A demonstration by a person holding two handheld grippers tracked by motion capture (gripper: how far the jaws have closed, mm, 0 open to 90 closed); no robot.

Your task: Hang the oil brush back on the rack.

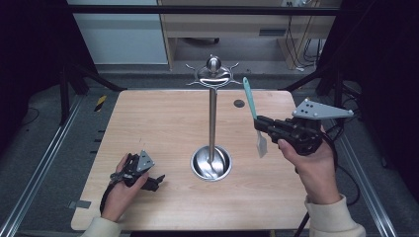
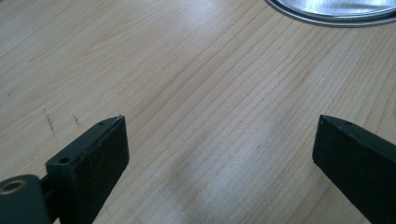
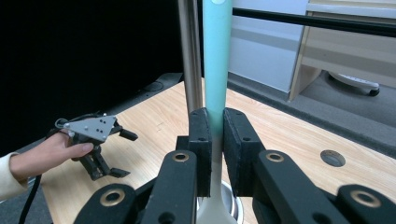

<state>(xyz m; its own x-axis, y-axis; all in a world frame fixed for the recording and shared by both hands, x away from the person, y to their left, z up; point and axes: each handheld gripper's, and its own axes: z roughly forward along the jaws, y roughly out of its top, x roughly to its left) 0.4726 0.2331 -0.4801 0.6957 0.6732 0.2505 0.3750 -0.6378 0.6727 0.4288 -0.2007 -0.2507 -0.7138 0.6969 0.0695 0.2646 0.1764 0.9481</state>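
Note:
A steel utensil stand rises from a round dished base at mid-table, with curved hooks at its top. My right gripper is held above the table right of the pole, shut on a spatula that has a teal handle and a pale blade hanging down. In the right gripper view the teal handle stands upright between the jaws, beside the pole. My left gripper rests low on the table at front left, open, its fingers wide apart over bare wood.
The wooden table has a small dark round hole near its back right. The stand's base rim lies just ahead of the left gripper. A desk and cables stand beyond the far edge, and metal rails flank both sides.

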